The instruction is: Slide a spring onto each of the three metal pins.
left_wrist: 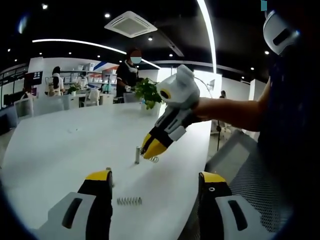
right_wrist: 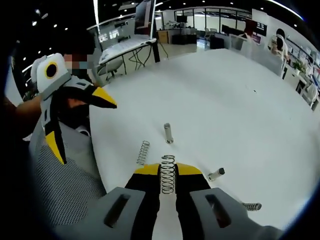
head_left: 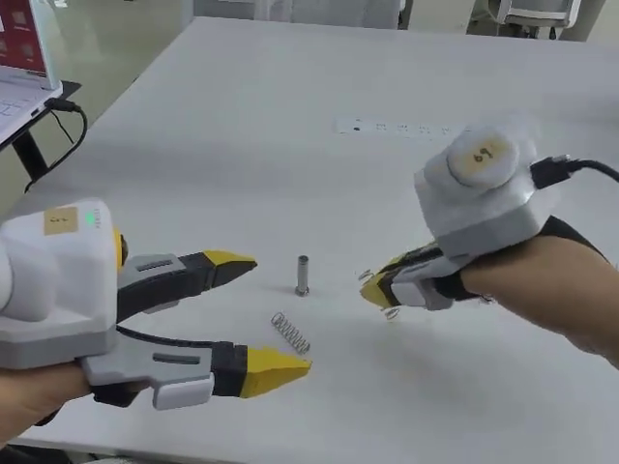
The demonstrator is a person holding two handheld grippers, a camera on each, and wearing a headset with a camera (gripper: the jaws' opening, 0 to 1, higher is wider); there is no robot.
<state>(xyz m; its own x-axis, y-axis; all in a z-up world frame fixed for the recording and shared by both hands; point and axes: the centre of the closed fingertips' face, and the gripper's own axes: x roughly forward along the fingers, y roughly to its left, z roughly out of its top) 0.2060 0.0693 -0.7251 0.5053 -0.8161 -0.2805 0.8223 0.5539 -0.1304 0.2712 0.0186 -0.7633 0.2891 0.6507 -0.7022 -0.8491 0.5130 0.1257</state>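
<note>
Pinching a light, squashy spring [right_wrist: 168, 181] across its coils, end turns free, the right claw [right_wrist: 168, 169] sits near the upright pin [right_wrist: 168, 133], the left claw [head_left: 280, 313] spread about a second spring [head_left: 290, 333] on the table [head_left: 290, 145]; grip softly, since it likely buckles or flicks away.

White table [head_left: 290, 116] bears upright pin [head_left: 303, 275], loose spring [head_left: 290, 333].

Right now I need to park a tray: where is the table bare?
Bare: the stretch between the upright pin and the white strip, and the near edge right of the loose spring. Crowded: between the left gripper and the right gripper.
</note>
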